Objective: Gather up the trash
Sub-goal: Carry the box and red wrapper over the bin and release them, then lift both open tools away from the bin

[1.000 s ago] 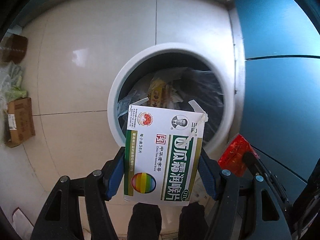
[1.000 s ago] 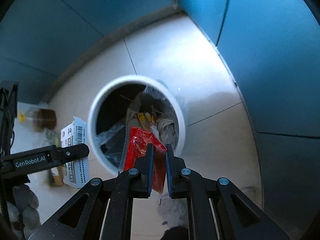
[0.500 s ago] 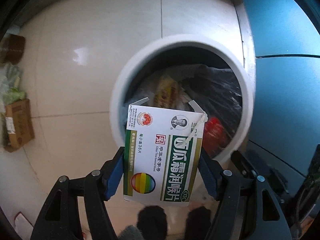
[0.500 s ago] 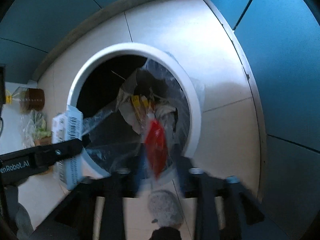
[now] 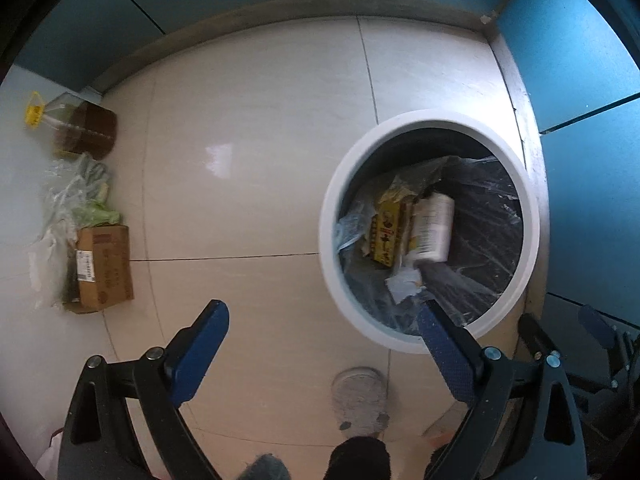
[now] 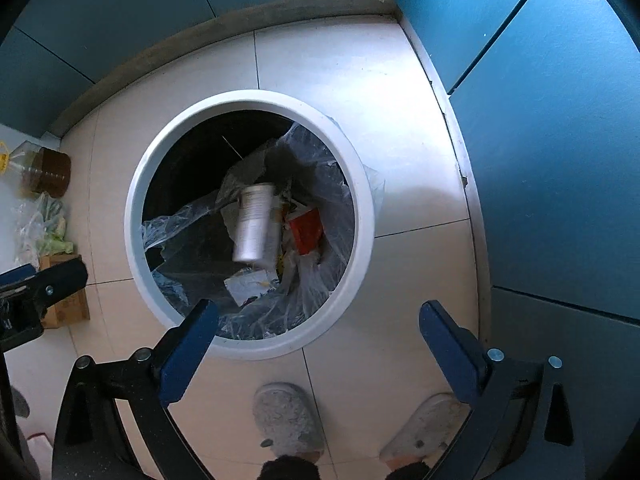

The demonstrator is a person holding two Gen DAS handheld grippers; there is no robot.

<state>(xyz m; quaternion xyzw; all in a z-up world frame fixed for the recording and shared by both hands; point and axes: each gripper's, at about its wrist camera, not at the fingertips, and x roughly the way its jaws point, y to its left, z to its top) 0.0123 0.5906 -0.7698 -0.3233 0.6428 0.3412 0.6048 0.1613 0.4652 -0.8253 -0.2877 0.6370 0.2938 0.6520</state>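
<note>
Both empty, spread wide: left gripper (image 5: 322, 320), right gripper (image 6: 318, 320). Medicine box (image 6: 256, 222) inside white bin (image 6: 140, 184), long axis toward far wall. Below right gripper, nearer than left.

Oil bottle (image 5: 76, 130), cardboard box (image 5: 103, 268), grey slippers (image 6: 288, 420) on floor.

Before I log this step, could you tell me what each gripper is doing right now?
Left gripper: open, holding nothing.
Right gripper: open, holding nothing.
</note>
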